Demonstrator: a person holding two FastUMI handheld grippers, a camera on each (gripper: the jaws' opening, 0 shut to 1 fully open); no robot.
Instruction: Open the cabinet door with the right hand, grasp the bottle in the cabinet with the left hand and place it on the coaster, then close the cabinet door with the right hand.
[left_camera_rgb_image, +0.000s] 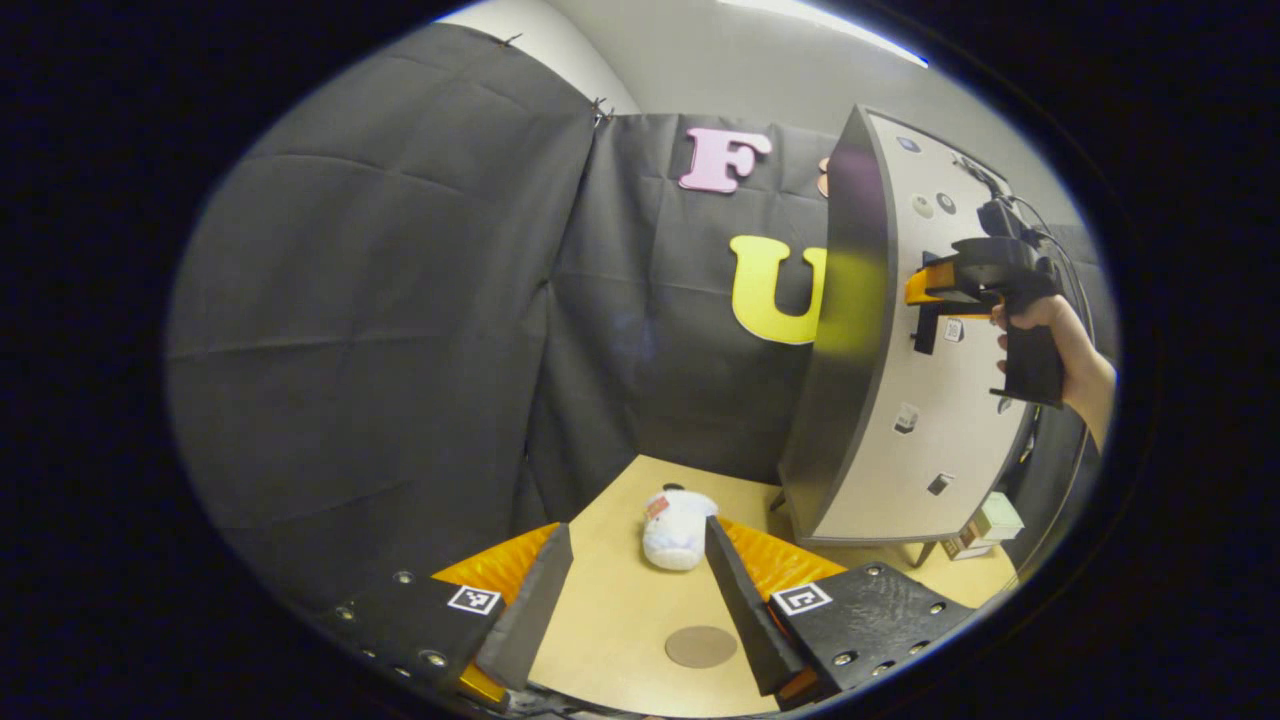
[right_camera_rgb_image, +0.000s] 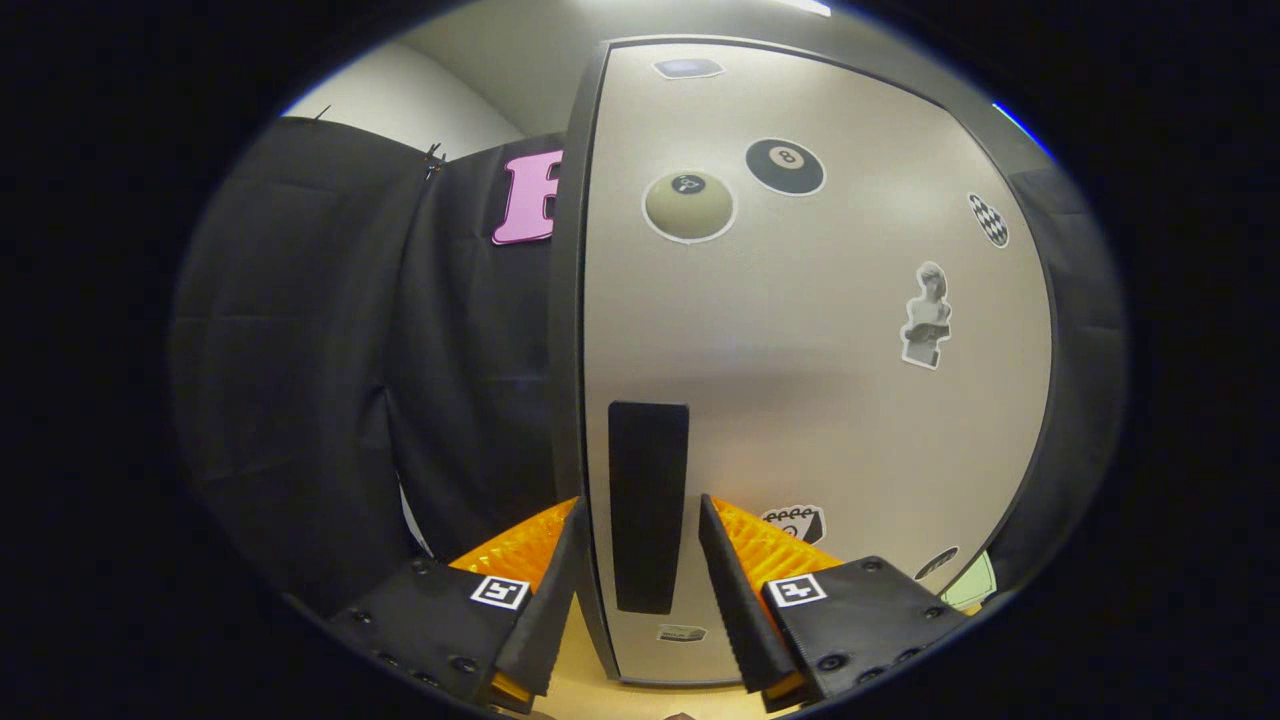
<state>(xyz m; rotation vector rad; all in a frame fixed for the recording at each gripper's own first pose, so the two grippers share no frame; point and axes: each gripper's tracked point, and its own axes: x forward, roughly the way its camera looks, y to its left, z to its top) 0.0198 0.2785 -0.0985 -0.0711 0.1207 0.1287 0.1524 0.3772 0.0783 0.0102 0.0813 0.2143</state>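
Right gripper was wide, fingers either side of door handle, not pressing; your L gripper wide over table, bottle & coaster ahead.

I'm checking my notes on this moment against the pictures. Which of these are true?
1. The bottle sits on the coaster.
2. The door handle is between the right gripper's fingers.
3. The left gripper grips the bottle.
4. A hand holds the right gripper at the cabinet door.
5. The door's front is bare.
1. False. The bottle is on the table, beyond the coaster and apart from it.
2. True. The handle is between the right gripper's fingers.
3. False. The left gripper is open and short of the bottle.
4. True. The hand holds it at the cabinet door.
5. False. The door bears stickers.
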